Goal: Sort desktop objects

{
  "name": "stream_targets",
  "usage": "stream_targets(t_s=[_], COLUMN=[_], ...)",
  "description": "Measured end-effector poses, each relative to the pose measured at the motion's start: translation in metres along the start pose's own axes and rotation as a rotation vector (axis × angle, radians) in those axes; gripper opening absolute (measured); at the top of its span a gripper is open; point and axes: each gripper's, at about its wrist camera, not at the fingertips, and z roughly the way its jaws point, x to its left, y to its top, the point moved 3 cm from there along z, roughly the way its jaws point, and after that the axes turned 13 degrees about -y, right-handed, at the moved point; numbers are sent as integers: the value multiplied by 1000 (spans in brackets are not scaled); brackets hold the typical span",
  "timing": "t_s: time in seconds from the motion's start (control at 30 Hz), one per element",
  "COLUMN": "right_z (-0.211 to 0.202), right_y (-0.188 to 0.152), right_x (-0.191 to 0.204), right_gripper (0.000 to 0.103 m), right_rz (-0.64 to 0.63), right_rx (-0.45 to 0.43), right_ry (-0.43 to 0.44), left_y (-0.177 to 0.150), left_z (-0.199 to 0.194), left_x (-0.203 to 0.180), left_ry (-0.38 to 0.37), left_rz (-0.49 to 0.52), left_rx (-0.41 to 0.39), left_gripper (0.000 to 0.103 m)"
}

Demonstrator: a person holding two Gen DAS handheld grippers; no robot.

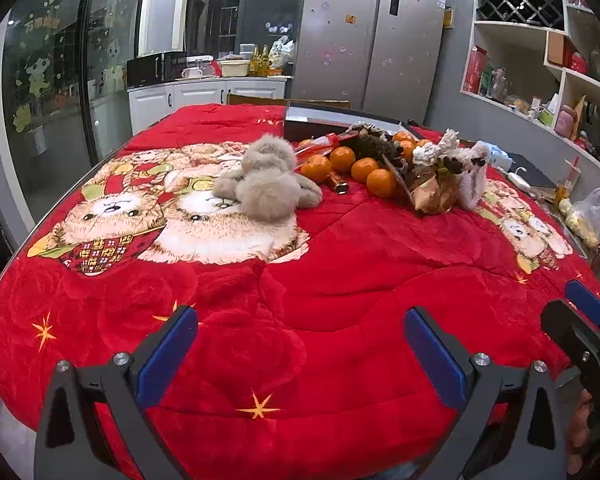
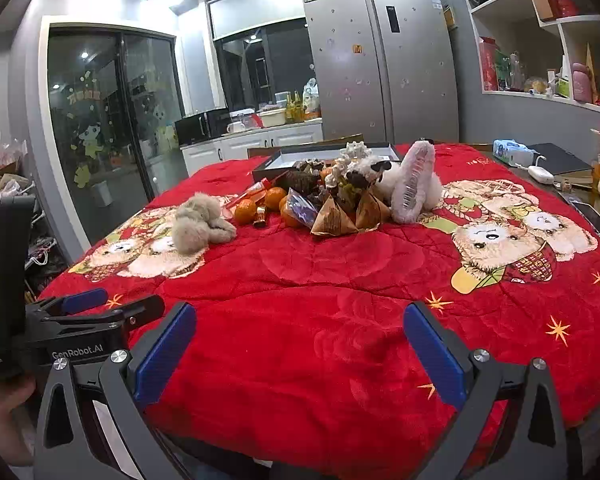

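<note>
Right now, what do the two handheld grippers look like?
Both look the same: the left gripper and the right gripper each have dark grey angular plastic arms with silver screw heads, ending in flat blue pads. The right wrist view shows the left gripper's black body with white lettering "GenRobot.AI" and a tall black handle. No cables or sleeves are visible.

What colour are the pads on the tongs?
Blue pads on dark grey tongs, clearest in the right wrist view.
</note>
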Motion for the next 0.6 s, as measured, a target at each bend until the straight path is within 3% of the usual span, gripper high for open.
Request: stream_targets(t_s=[0.37, 0.6], right_z=[-8, 6], right_y=[13, 34], right_x=[-6, -9], right_gripper=[103, 103], right_rz=[7, 6], right_rx=[-1, 28], right_ry=[9, 44], left_y=[9, 31], left_z=[-3, 13], left_x=[-2, 3], left_ry=[-38, -14], left_rz=[-1, -7], left_rx=[-4, 37], left_gripper=[103, 103])
